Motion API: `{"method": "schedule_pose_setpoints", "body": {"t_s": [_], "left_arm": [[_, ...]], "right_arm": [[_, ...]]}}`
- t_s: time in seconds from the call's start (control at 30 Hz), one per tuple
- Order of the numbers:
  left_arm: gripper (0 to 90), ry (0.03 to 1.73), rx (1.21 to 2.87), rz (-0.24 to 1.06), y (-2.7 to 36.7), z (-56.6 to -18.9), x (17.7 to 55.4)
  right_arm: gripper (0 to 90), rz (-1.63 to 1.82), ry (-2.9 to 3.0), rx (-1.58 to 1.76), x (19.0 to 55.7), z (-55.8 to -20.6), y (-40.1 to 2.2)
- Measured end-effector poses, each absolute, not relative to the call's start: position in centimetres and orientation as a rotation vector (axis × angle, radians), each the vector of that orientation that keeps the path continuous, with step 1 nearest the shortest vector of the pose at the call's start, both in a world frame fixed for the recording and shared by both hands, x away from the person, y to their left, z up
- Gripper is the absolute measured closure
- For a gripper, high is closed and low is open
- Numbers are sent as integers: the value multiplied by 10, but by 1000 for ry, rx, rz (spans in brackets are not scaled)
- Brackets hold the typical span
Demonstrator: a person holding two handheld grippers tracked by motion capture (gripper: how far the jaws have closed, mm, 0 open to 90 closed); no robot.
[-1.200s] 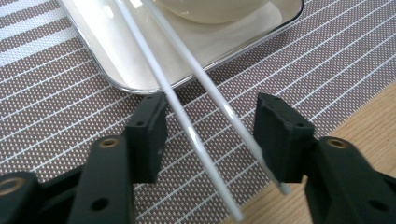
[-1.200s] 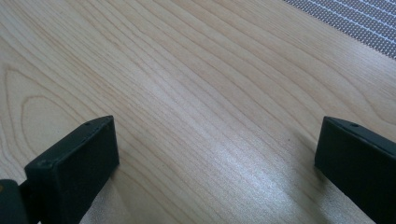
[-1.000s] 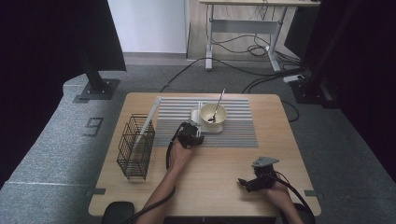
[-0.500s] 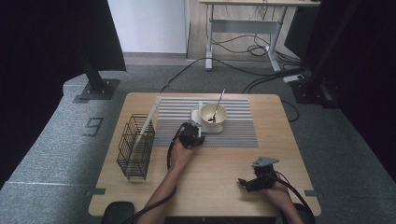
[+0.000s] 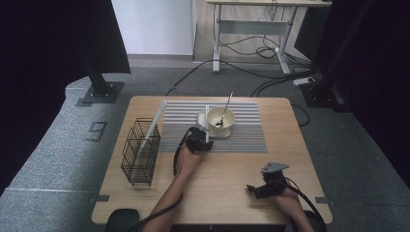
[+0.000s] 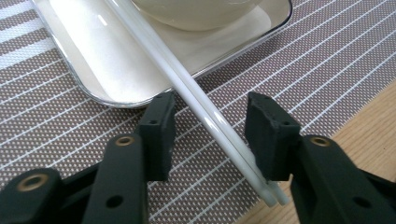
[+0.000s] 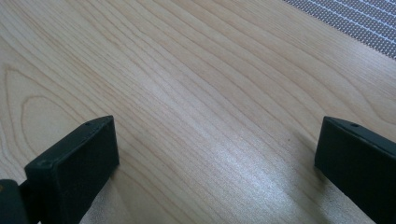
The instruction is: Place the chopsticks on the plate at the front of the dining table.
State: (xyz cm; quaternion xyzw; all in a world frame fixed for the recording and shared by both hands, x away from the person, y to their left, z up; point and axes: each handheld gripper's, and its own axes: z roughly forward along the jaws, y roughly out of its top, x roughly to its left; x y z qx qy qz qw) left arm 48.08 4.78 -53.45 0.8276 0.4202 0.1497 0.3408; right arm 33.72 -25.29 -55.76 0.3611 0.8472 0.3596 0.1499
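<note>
High view, bowl holding spoon (on plate)

The worktop is evenly lit from above, while both sides of the high view are lost in near-black. A soft sheen is seen on the wood in the right gripper view. Glare streaks lie along the white chopsticks and tray. The nearest fingers are slightly blurred.
</note>
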Motion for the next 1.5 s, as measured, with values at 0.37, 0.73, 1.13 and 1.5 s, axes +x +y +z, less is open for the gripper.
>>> {"method": "schedule_pose_setpoints", "body": {"t_s": [0.37, 0.73, 1.13, 1.5], "left_arm": [[308, 1012, 2051, 371, 64, -514, 459], [103, 823, 2092, 346, 61, -523, 414], [0, 785, 2117, 255, 41, -542, 397], [0, 791, 2141, 260, 35, -546, 405]], "right_arm": [[0, 1033, 2434, 1037, 337, -558, -253], [0, 1032, 2434, 1037, 337, -558, -253], [0, 1033, 2434, 1037, 337, -558, -253], [0, 1033, 2434, 1037, 337, -558, -253]]}}
